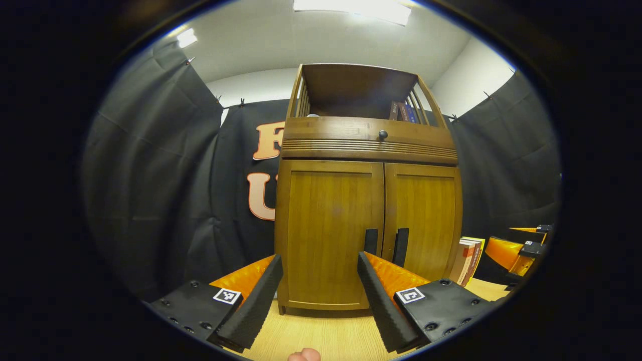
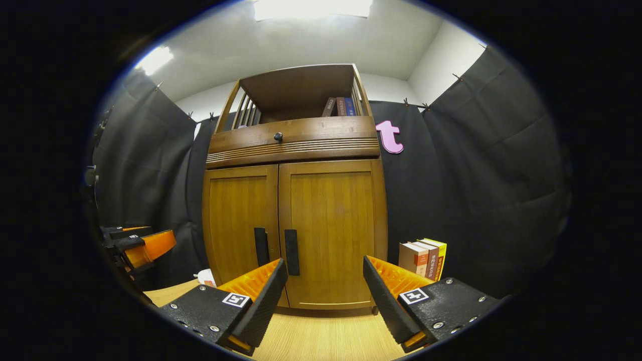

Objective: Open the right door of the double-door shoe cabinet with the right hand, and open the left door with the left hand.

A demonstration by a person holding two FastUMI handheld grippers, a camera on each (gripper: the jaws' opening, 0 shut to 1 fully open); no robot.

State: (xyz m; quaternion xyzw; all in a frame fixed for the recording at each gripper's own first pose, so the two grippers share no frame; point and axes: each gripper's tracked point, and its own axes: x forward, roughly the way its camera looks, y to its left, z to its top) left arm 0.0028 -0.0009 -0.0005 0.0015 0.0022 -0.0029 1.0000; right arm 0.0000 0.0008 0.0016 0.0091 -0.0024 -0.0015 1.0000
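A brown wooden shoe cabinet [image 1: 366, 200] stands on a light wood table, both doors closed. Its left door [image 1: 328, 230] and right door [image 1: 426, 220] each carry a dark vertical handle near the middle seam: left handle [image 1: 370, 241], right handle [image 1: 400, 246]. My left gripper [image 1: 318, 296] is open in front of the left door, a short way off it. In the right gripper view the cabinet [image 2: 296, 210] faces me, with the right door [image 2: 333, 230] and its handle [image 2: 291, 252] ahead. My right gripper [image 2: 325, 296] is open, short of the door, holding nothing.
Several books [image 2: 424, 258] stand upright to the right of the cabinet. A drawer with a dark knob [image 1: 382, 134] sits above the doors, under an open shelf holding books. The other gripper [image 2: 143, 248] shows at the far left in the right gripper view. Black cloth walls surround the table.
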